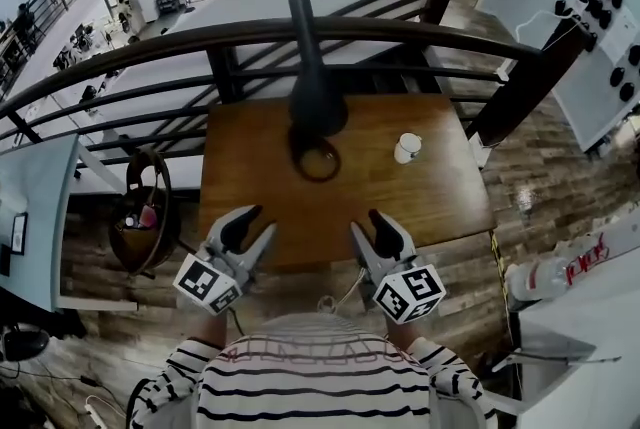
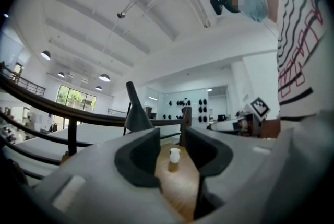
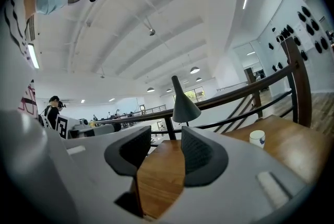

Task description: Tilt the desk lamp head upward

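Note:
A dark desk lamp [image 1: 313, 87] with a cone-shaped head stands at the far middle of a wooden table [image 1: 420, 202], its ring base [image 1: 317, 157] in front of it. The lamp [image 2: 135, 110] also shows beyond the left jaws, and the lamp [image 3: 183, 103] shows beyond the right jaws. My left gripper [image 1: 253, 225] hovers at the table's near edge, open and empty. My right gripper [image 1: 366, 225] is beside it, also open with nothing between its fingers. Both are well short of the lamp.
A small white cup [image 1: 407, 148] sits on the table right of the lamp. A dark curved railing [image 1: 150, 52] runs behind the table. A brown bag [image 1: 141, 222] hangs at the left. A white shelf with bottles [image 1: 575, 267] is at the right.

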Demonstrator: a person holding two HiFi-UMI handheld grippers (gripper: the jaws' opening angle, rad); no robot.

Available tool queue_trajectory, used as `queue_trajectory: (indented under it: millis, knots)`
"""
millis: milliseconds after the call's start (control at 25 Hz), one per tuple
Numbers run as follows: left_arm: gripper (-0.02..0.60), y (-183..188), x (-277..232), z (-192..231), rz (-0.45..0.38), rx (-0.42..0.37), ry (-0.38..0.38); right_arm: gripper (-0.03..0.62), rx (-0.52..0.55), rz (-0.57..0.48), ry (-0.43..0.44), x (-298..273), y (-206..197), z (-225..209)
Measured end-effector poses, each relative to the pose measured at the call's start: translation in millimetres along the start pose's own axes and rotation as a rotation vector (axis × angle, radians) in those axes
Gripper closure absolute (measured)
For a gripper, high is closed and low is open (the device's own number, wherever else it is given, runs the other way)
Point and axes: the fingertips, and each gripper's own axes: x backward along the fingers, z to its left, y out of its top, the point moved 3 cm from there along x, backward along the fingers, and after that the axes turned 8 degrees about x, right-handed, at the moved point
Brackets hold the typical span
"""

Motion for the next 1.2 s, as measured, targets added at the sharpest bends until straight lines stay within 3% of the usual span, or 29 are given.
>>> queue_trajectory:
  millis: [400, 640, 1000, 1200]
  knots:
    - [0.440, -15, -74, 17, 0.005, -0.054, 0.067, 0.425, 0.008, 0.027, 0.074, -13, -6, -71]
    - [0.440, -22, -81, 55, 0.019, -0.058, 0.095, 0.427, -0.003, 0.042, 0.086, -49, -11, -82]
    - [0.440, -4, -102, 159, 0.063, -0.039, 0.056, 0.428, 0.015, 0.059, -0.022, -134, 0, -79]
    - [0.440, 6, -130, 192, 0.051, -0.034, 0.026, 0.433, 0.044, 0.057, -0.086, -165, 3, -90]
